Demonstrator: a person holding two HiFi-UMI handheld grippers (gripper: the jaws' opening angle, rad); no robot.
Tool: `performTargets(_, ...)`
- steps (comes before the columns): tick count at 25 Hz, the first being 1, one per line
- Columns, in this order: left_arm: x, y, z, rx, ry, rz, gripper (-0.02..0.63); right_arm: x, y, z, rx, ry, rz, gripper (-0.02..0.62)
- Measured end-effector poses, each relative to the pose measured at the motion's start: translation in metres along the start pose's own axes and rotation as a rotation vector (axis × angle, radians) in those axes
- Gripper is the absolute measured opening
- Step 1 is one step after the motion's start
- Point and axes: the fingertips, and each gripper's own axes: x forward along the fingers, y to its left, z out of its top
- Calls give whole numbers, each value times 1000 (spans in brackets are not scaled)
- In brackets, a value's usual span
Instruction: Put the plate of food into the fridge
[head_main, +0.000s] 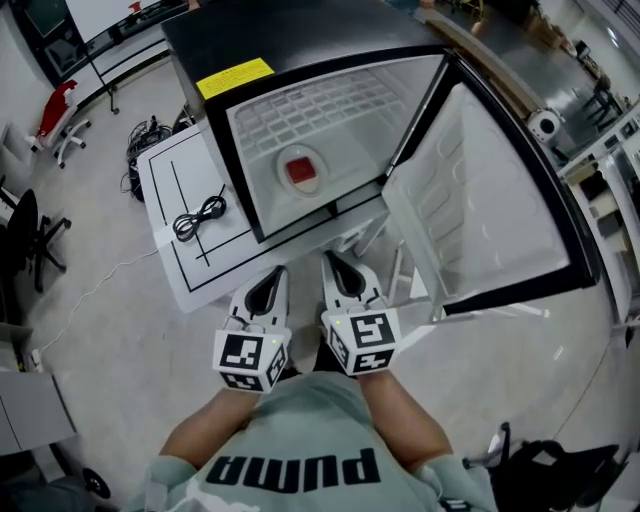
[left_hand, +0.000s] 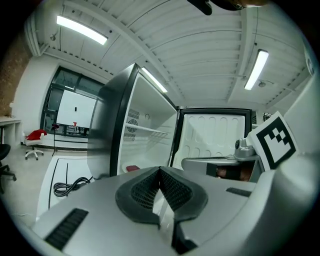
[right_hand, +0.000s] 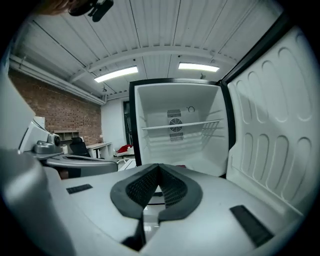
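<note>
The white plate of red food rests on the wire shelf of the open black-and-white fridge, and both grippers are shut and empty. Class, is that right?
No. The white plate of red food rests on the floor of the open black-and-white fridge, below its wire shelf; the left gripper view shows this. The left gripper and right gripper are shut and empty.

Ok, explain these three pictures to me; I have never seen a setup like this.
No robot here: a person holds a two-jaw tool in each hand. The head view looks down from the person's head at the left gripper and right gripper. The other two views come from a camera on each gripper, looking along its jaws. Both pairs of jaws are shut, holding nothing. The plate of food sits inside the open fridge. A black cable lies on the white board beside it.
</note>
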Motion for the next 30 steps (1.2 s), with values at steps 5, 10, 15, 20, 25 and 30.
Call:
performTargets(5, -25, -5, 1, 5, -4, 10, 5, -16, 19, 1, -8, 0, 21, 5)
performTargets(10, -42, -13, 10, 14, -30, 59, 5, -24, 31, 11, -30, -23, 96, 5)
performTargets(15, -44, -39, 15, 11, -52, 117, 5, -43, 24, 17, -65, -35, 182, 5)
performTargets(20, -41, -79, 9, -11, -71, 178, 5, -81, -8, 17, -79, -38, 229, 5)
performTargets(25, -45, -115, 1, -22, -78, 242, 5, -118, -36, 15, -77, -46, 261, 5)
performTargets(30, -49, -146, -9, -37, -88, 277, 5, -149, -58, 9, -88, -55, 289, 5)
